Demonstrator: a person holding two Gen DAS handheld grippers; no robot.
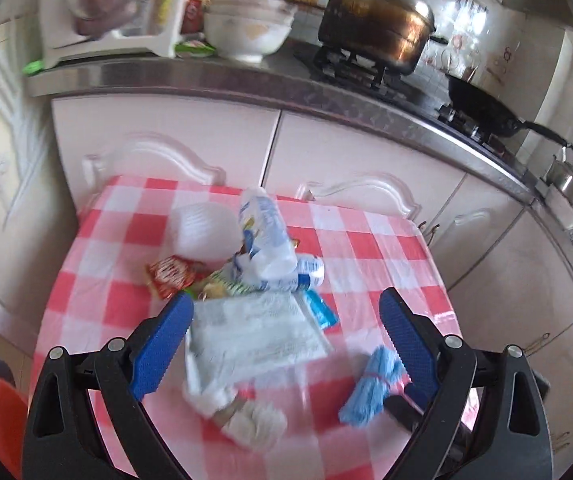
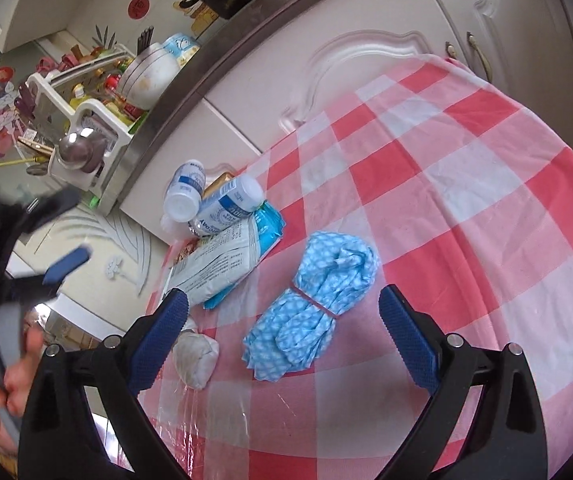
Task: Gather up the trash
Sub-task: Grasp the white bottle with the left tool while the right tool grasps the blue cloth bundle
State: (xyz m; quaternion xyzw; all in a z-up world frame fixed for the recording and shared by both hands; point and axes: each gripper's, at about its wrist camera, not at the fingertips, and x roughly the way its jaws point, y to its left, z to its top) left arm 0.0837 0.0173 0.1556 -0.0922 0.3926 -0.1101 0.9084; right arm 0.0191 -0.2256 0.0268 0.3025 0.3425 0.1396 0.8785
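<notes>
Trash pile [image 1: 246, 280] heaped mid-desk on red-checked cloth [image 1: 374, 248]: white printed packet [image 1: 254, 332] in front, two white bottles [image 2: 210, 200] with blue labels behind, red wrapper [image 1: 170, 274] at left, crumpled tissue wad [image 2: 196, 358] near front edge. Blue patterned bundle [image 2: 318, 308] tied with red band, just right of packet. Left tool [image 1: 282, 332] spread wide over packet, holding nothing. Right tool [image 2: 282, 332] spread wide over blue bundle, empty. Steel pot [image 1: 378, 28] and white bowls [image 1: 246, 28] on kitchen counter behind.
</notes>
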